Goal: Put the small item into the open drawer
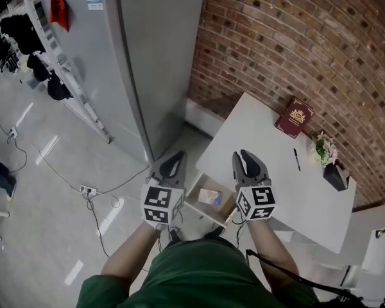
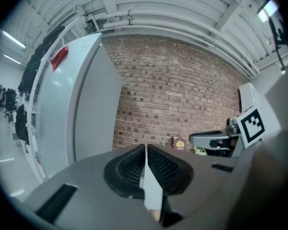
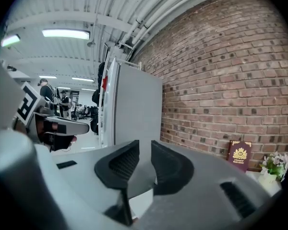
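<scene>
In the head view a small pale box [image 1: 210, 197] with blue and orange print lies inside the open wooden drawer [image 1: 213, 214] at the near-left corner of the white table [image 1: 256, 130]. My left gripper [image 1: 173, 156] hovers over the floor just left of the drawer. Its pads meet at the tips in the left gripper view [image 2: 145, 148], with nothing held. My right gripper [image 1: 244, 154] hangs over the table edge to the right of the drawer. A narrow gap shows between its jaws in the right gripper view [image 3: 145, 146], and nothing is in it.
A dark red book [image 1: 294, 117], a black pen [image 1: 297, 159] and a small flower pot [image 1: 332, 165] lie on the table by the brick wall. A tall grey cabinet [image 1: 154, 56] stands to the left, with a ladder [image 1: 74, 92] and floor cables [image 1: 90, 191] beyond.
</scene>
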`<state>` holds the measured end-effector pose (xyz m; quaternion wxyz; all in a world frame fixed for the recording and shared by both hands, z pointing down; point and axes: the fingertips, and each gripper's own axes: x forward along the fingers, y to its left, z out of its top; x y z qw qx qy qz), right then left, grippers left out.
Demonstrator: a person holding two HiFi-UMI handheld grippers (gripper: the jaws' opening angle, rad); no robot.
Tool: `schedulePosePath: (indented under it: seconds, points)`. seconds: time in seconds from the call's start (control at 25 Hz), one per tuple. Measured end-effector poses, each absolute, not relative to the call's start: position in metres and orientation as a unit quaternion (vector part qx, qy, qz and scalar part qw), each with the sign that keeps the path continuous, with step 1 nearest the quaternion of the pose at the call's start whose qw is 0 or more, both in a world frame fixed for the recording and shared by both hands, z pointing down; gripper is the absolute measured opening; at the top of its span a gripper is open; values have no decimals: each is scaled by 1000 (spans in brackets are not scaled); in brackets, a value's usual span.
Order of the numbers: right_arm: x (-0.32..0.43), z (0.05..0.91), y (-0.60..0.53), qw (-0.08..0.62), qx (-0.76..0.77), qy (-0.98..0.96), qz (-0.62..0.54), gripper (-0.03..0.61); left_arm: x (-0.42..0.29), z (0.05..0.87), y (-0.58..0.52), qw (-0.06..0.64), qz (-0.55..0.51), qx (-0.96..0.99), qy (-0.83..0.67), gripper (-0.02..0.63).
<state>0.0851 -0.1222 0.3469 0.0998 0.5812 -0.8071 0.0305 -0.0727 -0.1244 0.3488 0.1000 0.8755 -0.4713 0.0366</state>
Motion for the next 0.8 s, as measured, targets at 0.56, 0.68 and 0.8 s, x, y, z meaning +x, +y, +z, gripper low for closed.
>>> schedulePosePath:
  seconds: [0.56,0.68,0.8]
  points:
    - [76,305,-122,68,597,-799,-3,30,-107,332,-129,78,11,872,-483,15]
    - [68,302,-122,69,592,-803,-8,17,-110,337,-128,85,12,872,-483,15]
    - [61,301,-123,73,585,-808,-13,6,-114,340,-130,87,5,870,-486,15]
